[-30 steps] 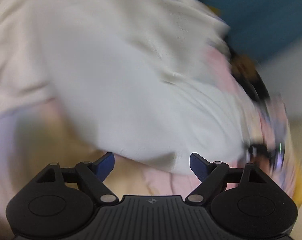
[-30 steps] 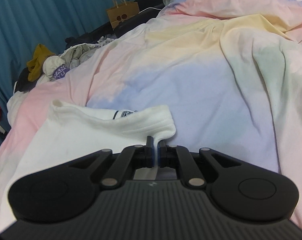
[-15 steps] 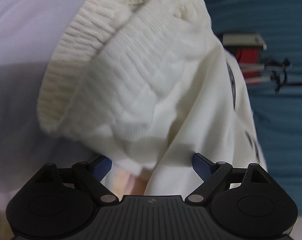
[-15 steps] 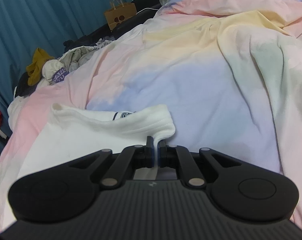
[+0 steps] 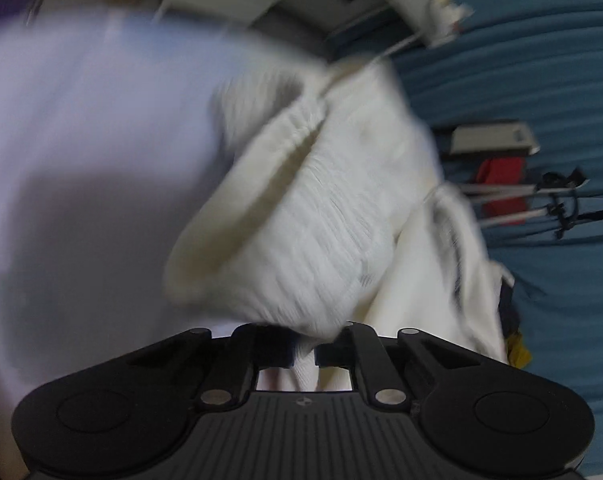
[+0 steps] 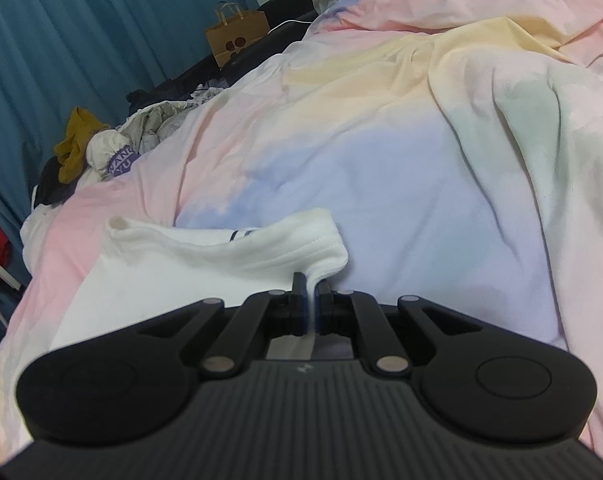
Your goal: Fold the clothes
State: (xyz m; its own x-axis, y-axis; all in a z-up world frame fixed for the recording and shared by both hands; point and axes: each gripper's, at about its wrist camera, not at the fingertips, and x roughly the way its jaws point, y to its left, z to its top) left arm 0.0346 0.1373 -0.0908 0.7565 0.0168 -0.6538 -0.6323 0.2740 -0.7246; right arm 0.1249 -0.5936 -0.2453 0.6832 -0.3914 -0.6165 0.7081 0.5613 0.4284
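White garment lies on the bed, spread over the pastel duvet; ribbed hem or cuff edge faces the cameras. Right gripper: jaws closed, pinching a corner of the ribbed edge, fabric visibly drawn down between the pads, grip low over the duvet. Left gripper: jaws nearly together with white fabric caught between them, so judged gripping the garment at another ribbed part; view is motion-blurred, exact grip point cannot be told. Ribbed section bulges up in front of the left camera, rest of the cloth trailing toward the teal curtain. Pile of other clothes sits at the far edge of the bed, well apart. Judged step: both corners taken, garment about to be lifted or drawn taut for a fold; no fold line seen yet. Next move calls for both grips kept firm, the edge between them pulled straight, then carried over evenly so the layers align. Risk: thick rib slipping from the left pinch.
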